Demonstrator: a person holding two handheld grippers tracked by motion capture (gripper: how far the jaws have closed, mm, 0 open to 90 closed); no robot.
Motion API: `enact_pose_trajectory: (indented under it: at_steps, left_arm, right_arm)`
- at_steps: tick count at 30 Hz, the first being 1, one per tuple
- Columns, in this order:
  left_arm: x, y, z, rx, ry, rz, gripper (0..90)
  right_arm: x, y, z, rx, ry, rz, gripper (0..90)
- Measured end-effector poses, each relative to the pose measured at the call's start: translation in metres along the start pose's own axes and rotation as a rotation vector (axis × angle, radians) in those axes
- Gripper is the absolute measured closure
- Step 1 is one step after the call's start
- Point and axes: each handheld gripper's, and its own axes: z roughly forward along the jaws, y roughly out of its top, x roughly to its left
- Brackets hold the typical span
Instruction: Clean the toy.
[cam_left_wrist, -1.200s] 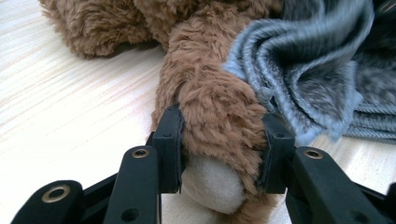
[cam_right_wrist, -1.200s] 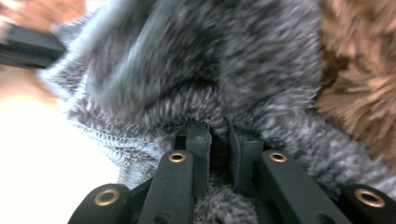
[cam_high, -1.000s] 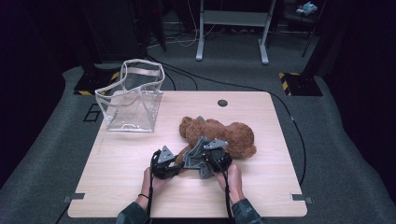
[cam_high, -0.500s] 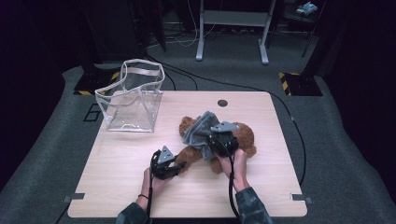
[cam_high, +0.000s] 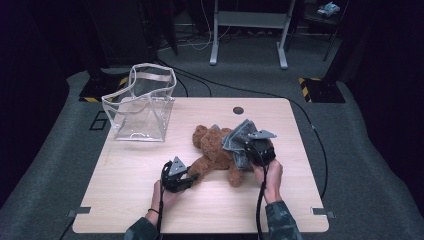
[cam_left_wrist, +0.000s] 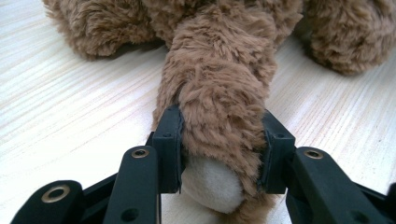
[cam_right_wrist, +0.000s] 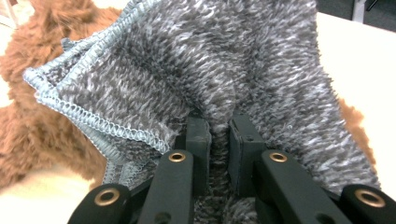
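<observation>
One shaggy brown plush bear (cam_high: 215, 152) is lying at the middle of a pale wood-grain surface (cam_high: 130, 200) — its fur long and matted, its paw sole smooth cream felt. The left tongs (cam_high: 190, 176) are clamping that leg (cam_left_wrist: 219, 116), just in front of the bear. The right tongs (cam_high: 246, 150) are pinching one grey, nubbly knitted cloth (cam_right_wrist: 224, 60) with a looped blue-grey hem, draping over the bear's body. One clear, boxy plastic bag (cam_high: 142, 105) is standing left of the bear — beyond it, dark grey carpet.
</observation>
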Motion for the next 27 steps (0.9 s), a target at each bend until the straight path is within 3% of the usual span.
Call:
enact_pose_trajectory:
  at_steps: [4, 7, 14, 18, 22, 25, 27]
  left_arm:
    - [0.000, 0.000, 0.000, 0.008, 0.000, 0.006, 59.3]
    - [-0.001, 0.000, 0.000, 0.008, 0.002, 0.007, 59.3]
    - [-0.001, 0.000, 0.000, 0.000, 0.009, 0.009, 59.3]
    - [-0.001, 0.000, 0.000, 0.000, 0.010, 0.009, 59.2]
    - [-0.001, 0.000, 0.000, 0.000, 0.010, 0.009, 59.2]
    - [-0.001, 0.000, 0.000, -0.001, 0.010, 0.010, 59.2]
    - [-0.001, 0.000, 0.000, -0.001, 0.011, 0.010, 59.2]
  right_arm:
    - [0.007, -0.014, -0.012, -0.025, 0.052, 0.024, 80.4]
    - [0.017, -0.028, -0.015, -0.001, 0.047, 0.005, 80.5]
    - [0.026, -0.064, 0.004, 0.074, 0.117, 0.036, 80.7]
    - [0.032, -0.082, 0.021, 0.154, 0.150, 0.012, 80.1]
    - [0.031, -0.076, 0.010, 0.148, 0.163, 0.005, 79.7]
    - [0.029, -0.060, -0.011, 0.065, 0.161, 0.003, 79.4]
    - [0.032, -0.043, -0.025, 0.005, 0.162, -0.027, 79.1]
